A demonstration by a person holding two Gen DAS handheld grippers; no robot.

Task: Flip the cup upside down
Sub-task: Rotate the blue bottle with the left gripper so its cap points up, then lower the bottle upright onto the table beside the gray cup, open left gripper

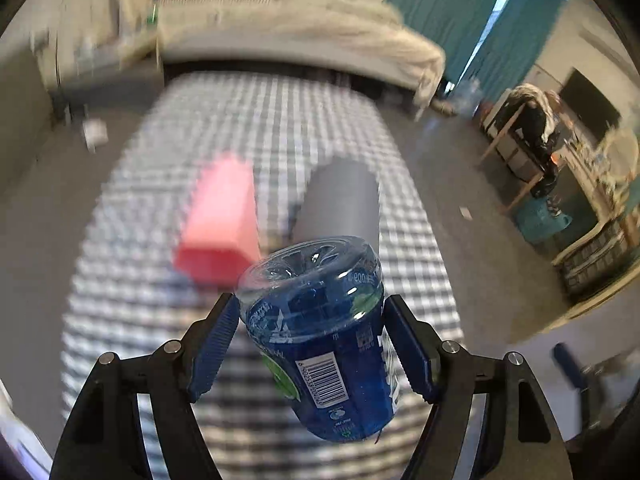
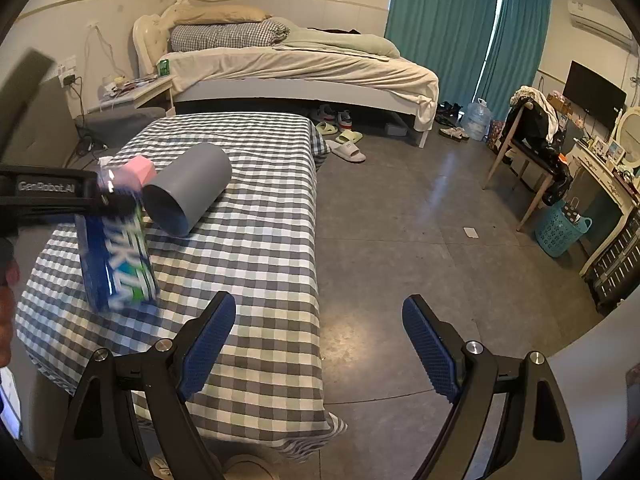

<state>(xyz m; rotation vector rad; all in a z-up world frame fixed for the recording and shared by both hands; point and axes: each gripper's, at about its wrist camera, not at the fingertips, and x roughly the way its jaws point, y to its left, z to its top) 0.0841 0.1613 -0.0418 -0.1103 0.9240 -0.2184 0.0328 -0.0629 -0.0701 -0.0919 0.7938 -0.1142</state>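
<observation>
Blue cup (image 1: 332,344), a clear plastic cut-off bottle base wrapped in a blue printed label, sits pinched across its body between the blue ribbed pads (image 1: 214,344) of the left hand-held gripper (image 1: 310,346) in the left wrist view. Its moulded base points up and away from the camera, so it already looks tipped most of the way over, held in the air above the checked-cloth surface (image 1: 160,312). I judge it light, thin-walled and fairly smooth; too hard a squeeze would probably dent it, and the label band around the middle seems the best place to hold. Beyond the cup, a pink box-shaped container (image 1: 220,220) and a grey cylindrical cup (image 1: 340,200) lie on the cloth, both blurred.

From the right wrist view, the blue cup (image 2: 116,260) hangs motion-blurred at the left, above the near-left part of the surface (image 2: 248,240), gripped from the side by the left hand-held gripper (image 2: 102,196), whose black body reaches in level from the left edge. Just beyond the cup, the grey cylinder (image 2: 188,188) lies on its side with its open mouth facing the camera, the pink container (image 2: 140,170) beside it. Nearer than the cup and off to its right, the right hand-held gripper (image 2: 320,344) is spread wide and empty, hovering over the surface's near edge and the floor (image 2: 400,220).
</observation>
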